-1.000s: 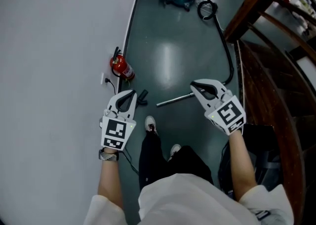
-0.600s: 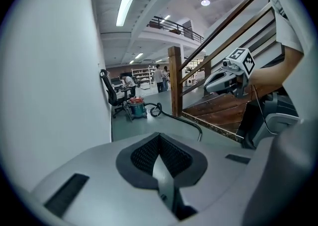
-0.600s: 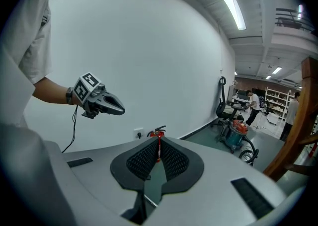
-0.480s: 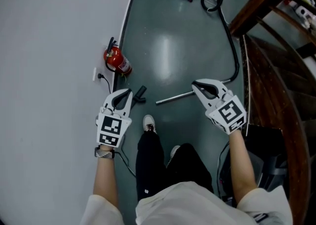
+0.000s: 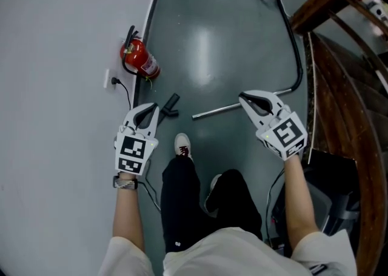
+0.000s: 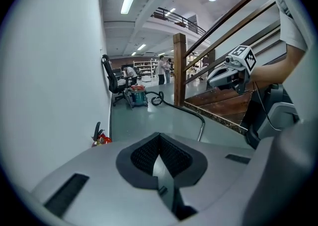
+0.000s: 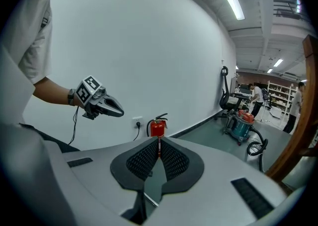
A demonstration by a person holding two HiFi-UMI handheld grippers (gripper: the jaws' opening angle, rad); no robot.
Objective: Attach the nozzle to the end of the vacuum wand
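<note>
While held out over the floor (image 5: 212,44), left gripper (image 5: 151,111): jaws clenched together, nothing between them; its own view shows the pads meeting (image 6: 160,153).
Right gripper (image 5: 245,97): jaws pressed together too, empty; own view shows only a sliver of gap at the pads (image 7: 158,153).
Nozzle (image 5: 171,104): black, lying on the floor; in the head view it sits just past the left gripper's tip, not gripped.
Wand (image 5: 215,111): bare metal tube flat on the floor between the two grippers; its free end points toward the nozzle, near it but apart.
Hose (image 5: 298,56): black, runs from the wand's far end along the foot of the stairs to the vacuum.
Vacuum (image 6: 136,96): teal tub with a red top, far down the floor, well apart from the wand; closed, contents can't be told.
Fire extinguisher (image 5: 140,59): red, standing against the wall (image 5: 60,56), beside a socket (image 5: 107,79) with a cable plugged in.
Left edge: wall and dark baseboard (image 5: 154,20), close to the left gripper.
Right edge: wooden stairs (image 5: 339,87) and their rail, close to the right gripper.
Near edge: person's shoe (image 5: 182,146), just behind the nozzle.
Open room: bare floor strip between wall and stairs, ahead of the wand up to the vacuum.
</note>
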